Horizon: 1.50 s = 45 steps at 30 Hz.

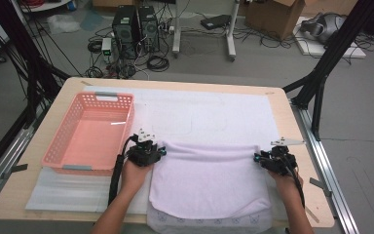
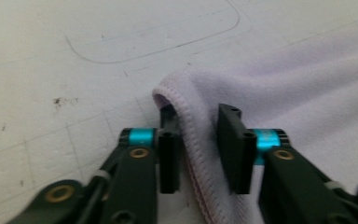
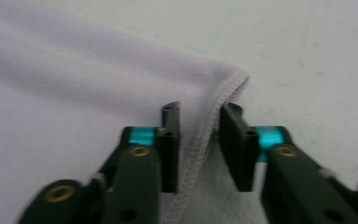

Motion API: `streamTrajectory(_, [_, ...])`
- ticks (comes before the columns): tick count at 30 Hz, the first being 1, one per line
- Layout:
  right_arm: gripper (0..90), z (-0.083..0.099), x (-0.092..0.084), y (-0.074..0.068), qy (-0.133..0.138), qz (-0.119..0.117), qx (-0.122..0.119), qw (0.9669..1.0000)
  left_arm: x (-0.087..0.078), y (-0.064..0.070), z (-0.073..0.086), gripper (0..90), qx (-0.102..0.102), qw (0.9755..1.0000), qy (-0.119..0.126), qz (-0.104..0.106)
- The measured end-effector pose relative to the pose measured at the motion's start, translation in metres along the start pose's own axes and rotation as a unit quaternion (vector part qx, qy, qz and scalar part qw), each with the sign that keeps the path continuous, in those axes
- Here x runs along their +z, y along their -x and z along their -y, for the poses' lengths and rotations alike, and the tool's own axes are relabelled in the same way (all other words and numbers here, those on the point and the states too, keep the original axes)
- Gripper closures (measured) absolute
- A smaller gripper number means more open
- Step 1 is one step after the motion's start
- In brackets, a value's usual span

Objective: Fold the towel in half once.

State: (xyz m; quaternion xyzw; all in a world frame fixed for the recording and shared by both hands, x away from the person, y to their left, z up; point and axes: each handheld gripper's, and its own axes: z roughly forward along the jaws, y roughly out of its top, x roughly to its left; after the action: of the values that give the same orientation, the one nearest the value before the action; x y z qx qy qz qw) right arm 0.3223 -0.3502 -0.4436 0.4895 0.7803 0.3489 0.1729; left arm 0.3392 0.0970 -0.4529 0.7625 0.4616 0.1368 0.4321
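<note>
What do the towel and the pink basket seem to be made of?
The towel looks like soft fleece or microfibre, pale lilac and matt: the left gripper view shows a fuzzy nap and a stitched hem. The basket looks like moulded plastic, salmon pink with a slight sheen: its walls are a regular lattice of small holes and its floor reflects a streak of light. The exact fibre cannot be told.

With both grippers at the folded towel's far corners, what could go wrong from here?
1. In both gripper views the hem sits between the jaws with a visible gap, so the left gripper or right gripper may slip off the towel.
2. If only one corner lifts, the fold could skew.
3. The towel's near edge overhangs the table and might slide off.
</note>
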Motion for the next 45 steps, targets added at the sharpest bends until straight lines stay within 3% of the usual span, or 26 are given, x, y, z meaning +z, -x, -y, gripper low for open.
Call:
streamTrajectory(1, [83.2,0.000,0.000,-0.001,0.000,-0.009,-0.002,1.0000,0.000,0.002,0.000,83.6,0.000,1.0000,0.001,-0.004])
streamTrajectory(5, [86.5,0.000,0.000,-0.001,0.001,-0.009,0.011,0.9999,-0.001,0.001,0.002,85.1,-0.025,0.9997,0.003,-0.005])
streamTrajectory(7, [86.8,0.001,-0.001,-0.005,0.006,0.007,-0.004,0.9999,-0.001,-0.001,0.001,85.2,-0.039,0.9992,0.004,-0.001])
streamTrajectory(9, [87.0,0.000,-0.001,-0.007,0.016,0.018,-0.017,0.9996,-0.004,-0.002,-0.003,85.5,-0.039,0.9990,0.020,-0.005])
streamTrajectory(11, [87.0,-0.003,-0.004,-0.005,0.036,0.016,-0.020,0.9990,-0.007,-0.004,-0.011,85.6,-0.043,0.9985,0.033,-0.001])
streamTrajectory(18, [86.9,-0.028,-0.004,0.009,0.075,0.019,-0.017,0.9969,-0.006,-0.015,-0.052,85.6,-0.049,0.9968,0.063,-0.013])
streamTrajectory(21, [86.9,-0.040,0.001,0.014,0.079,0.025,-0.025,0.9963,0.002,-0.021,-0.062,85.4,-0.037,0.9970,0.064,-0.024])
streamTrajectory(24, [86.8,-0.052,0.009,0.019,0.071,0.032,-0.032,0.9965,0.010,-0.029,-0.068,85.4,-0.031,0.9970,0.061,-0.035])
streamTrajectory(27, [86.8,-0.062,0.014,0.022,0.076,0.036,-0.037,0.9958,0.015,-0.036,-0.070,85.4,-0.044,0.9957,0.072,-0.039])
streamTrajectory(31, [86.9,-0.074,0.023,0.026,0.076,0.044,-0.044,0.9951,0.019,-0.041,-0.081,85.4,-0.034,0.9958,0.074,-0.042])
streamTrajectory(37, [86.8,-0.087,0.034,0.033,0.090,0.045,-0.031,0.9944,0.024,-0.052,-0.094,85.3,-0.042,0.9951,0.081,-0.038])
streamTrajectory(39, [86.8,-0.089,0.038,0.035,0.090,0.047,-0.032,0.9943,0.026,-0.053,-0.094,85.3,-0.041,0.9939,0.094,-0.041])
streamTrajectory(45, [86.7,-0.095,0.045,0.037,0.096,0.049,-0.033,0.9936,0.031,-0.057,-0.091,85.2,-0.041,0.9939,0.091,-0.047])
